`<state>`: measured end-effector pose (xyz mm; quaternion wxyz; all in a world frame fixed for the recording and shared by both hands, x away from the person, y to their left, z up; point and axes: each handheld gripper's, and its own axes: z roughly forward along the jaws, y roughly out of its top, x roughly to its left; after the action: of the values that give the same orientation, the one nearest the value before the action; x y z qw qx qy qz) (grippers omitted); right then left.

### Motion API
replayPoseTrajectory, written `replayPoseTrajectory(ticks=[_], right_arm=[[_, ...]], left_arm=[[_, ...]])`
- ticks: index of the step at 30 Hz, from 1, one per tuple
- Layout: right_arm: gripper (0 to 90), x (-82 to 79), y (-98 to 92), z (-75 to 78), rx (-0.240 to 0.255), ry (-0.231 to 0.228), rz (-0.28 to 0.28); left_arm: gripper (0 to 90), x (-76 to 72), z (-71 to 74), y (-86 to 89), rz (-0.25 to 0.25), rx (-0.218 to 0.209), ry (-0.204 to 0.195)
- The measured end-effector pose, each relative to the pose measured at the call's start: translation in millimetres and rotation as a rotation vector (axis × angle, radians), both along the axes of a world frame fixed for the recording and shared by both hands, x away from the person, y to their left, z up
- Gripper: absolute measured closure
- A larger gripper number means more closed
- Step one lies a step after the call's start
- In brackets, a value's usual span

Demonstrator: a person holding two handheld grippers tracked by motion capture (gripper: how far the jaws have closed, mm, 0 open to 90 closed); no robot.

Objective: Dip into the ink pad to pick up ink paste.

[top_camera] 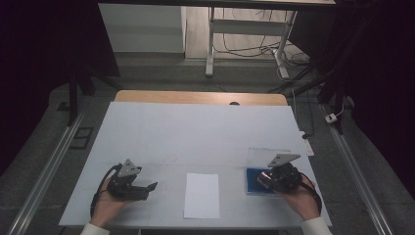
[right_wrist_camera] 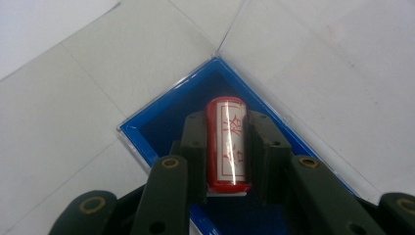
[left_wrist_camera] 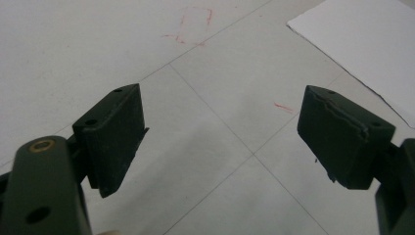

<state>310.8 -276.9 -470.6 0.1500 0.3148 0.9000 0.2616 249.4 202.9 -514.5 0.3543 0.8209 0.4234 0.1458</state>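
A red cylinder stamp (right_wrist_camera: pixel 227 147) with red characters on a white label sits between the two jaws of my right gripper (right_wrist_camera: pixel 226 117), which is shut on it. The stamp hangs just over an open blue box (right_wrist_camera: pixel 156 129) with clear plastic edges. In the high view the right gripper (top_camera: pixel 263 179) is at the right front of the table, over the blue box (top_camera: pixel 253 186), whose clear lid (top_camera: pixel 266 155) lies open behind it. My left gripper (top_camera: pixel 148 191) rests low at the left front. Its jaws stand wide apart with only bare table between them (left_wrist_camera: pixel 220 105).
A white sheet of paper (top_camera: pixel 201 195) lies at the front middle of the white-covered table (top_camera: pixel 195 132), between the two hands; its corner (left_wrist_camera: pixel 367 44) is in the left gripper view. Faint red pen marks (left_wrist_camera: pixel 193 24) are on the table surface. Table legs and cables stand on the floor behind.
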Motion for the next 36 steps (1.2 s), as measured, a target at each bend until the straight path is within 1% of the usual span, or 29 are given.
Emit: replayPoseTrajectory(ticks=[2, 3, 5, 7, 9, 10, 11, 13, 16, 20, 23, 25, 29, 35, 36], right_arm=[[70.4, 0.4, -3.6, 3.1, 0.030, -0.005, 0.009], [70.4, 1.4, -5.8, 4.7, 0.034, 0.003, 0.019], [70.3, 0.7, -8.8, 6.0, 0.061, -0.021, 0.010], [70.4, -0.3, -10.4, 8.8, 0.094, -0.022, 0.009], [70.3, -2.3, -9.7, 11.6, 0.102, -0.035, 0.017], [70.3, -3.5, -9.2, 12.9, 0.110, -0.034, 0.020], [70.3, -4.5, -8.4, 14.1, 0.119, -0.035, 0.022], [70.3, -6.2, -6.5, 16.5, 0.124, -0.050, 0.033], [70.3, -9.0, -4.2, 20.3, 0.135, -0.060, 0.042], [70.3, -10.1, -3.2, 24.7, 0.172, -0.075, 0.058], [70.2, -10.6, -2.4, 27.3, 0.211, -0.075, 0.061], [70.2, -11.2, -1.2, 29.6, 0.226, -0.079, 0.066], [70.2, -12.0, 2.1, 33.0, 0.241, -0.092, 0.079], [70.2, -11.6, 4.6, 36.3, 0.258, -0.097, 0.090], [70.3, -11.7, 4.7, 37.0, 0.255, -0.099, 0.091]], left_arm=[[18.1, 0.2, 0.3, 0.2, -0.001, -0.001, -0.001], [18.1, 0.3, 0.4, 0.3, -0.002, -0.003, -0.001], [18.1, 0.5, 0.3, 0.1, -0.002, 0.000, -0.002], [18.1, 0.6, -0.1, 0.1, -0.002, 0.002, -0.001], [18.1, 0.4, 0.4, 0.7, 0.000, -0.003, -0.002], [18.2, 0.2, 0.6, 1.0, 0.000, -0.006, -0.003], [18.2, -0.1, 0.9, 1.1, 0.001, -0.006, -0.005], [18.2, -0.7, 1.3, 1.0, 0.002, -0.004, -0.007], [18.2, -1.1, 1.7, 0.9, 0.001, -0.004, -0.008], [18.2, -0.7, 1.2, 1.8, 0.005, -0.005, -0.006], [18.2, -1.4, 1.1, 2.4, 0.006, -0.006, -0.007], [18.2, -2.3, 0.9, 2.5, 0.009, -0.007, -0.008], [18.3, -4.4, 0.5, 3.8, 0.012, -0.006, -0.009], [18.6, -5.9, 0.6, 5.3, 0.021, -0.011, -0.016], [18.6, -6.1, 0.7, 5.3, 0.020, -0.011, -0.017]])
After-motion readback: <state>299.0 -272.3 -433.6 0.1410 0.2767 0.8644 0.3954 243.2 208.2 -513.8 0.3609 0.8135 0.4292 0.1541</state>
